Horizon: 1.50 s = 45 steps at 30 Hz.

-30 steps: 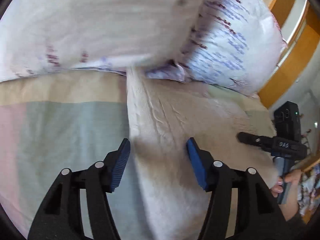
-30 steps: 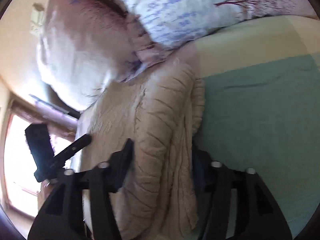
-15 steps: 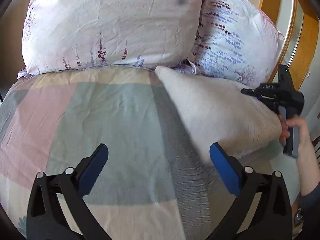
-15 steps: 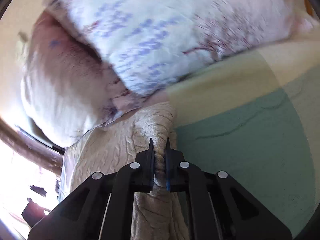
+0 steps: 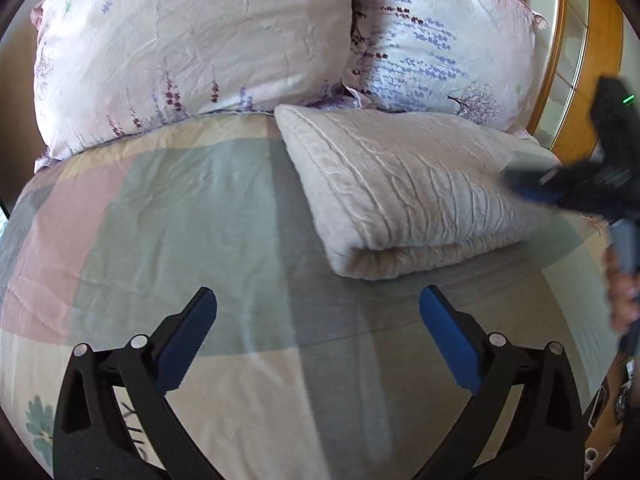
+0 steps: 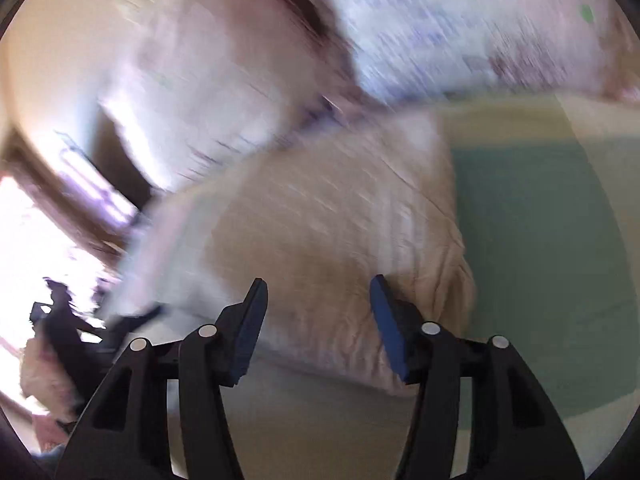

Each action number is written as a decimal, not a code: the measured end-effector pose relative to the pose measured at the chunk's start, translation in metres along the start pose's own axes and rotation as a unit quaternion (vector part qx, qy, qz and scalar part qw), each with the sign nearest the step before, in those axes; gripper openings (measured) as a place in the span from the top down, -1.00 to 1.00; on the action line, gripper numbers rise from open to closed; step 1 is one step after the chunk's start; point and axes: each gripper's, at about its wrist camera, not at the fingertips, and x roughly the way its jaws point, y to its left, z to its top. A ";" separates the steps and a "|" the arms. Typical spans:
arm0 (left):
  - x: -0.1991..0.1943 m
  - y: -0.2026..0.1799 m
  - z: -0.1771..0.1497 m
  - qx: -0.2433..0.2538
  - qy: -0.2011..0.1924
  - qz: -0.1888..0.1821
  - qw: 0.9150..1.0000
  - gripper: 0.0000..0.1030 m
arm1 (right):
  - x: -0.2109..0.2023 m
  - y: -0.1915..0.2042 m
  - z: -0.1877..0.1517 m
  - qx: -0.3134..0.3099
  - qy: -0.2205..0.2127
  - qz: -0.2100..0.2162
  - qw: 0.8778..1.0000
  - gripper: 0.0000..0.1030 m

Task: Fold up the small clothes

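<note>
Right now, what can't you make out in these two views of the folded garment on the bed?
- Right wrist view: motion blur smears the folded garment and the pillows; their texture and print are unreadable.
- Left wrist view: the right gripper is blurred and covers the garment's far end; its fingers cannot be judged here.
- Left wrist view: the holding hand is cut off by the image edge.
- Both views: the garment's inner layers are hidden by its own fold.

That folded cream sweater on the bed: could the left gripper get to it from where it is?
Probably yes. The folded cream sweater lies ahead of the left gripper, slightly to its right, with only bare bedspread between them, and the jaws stand wide open.
</note>
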 end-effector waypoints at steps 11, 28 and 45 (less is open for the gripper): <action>0.020 -0.021 -0.011 0.014 0.064 0.060 0.996 -0.97 | -0.025 0.031 -0.067 -0.054 -0.075 -0.148 0.985 -0.79; 0.018 -0.018 -0.013 0.013 0.061 0.047 0.997 -0.97 | 0.010 0.051 -0.090 -0.081 -0.024 -0.233 0.969 -0.97; 0.018 -0.019 -0.013 0.012 0.061 0.048 0.997 -0.97 | 0.012 0.049 -0.087 -0.081 -0.023 -0.232 0.969 -0.97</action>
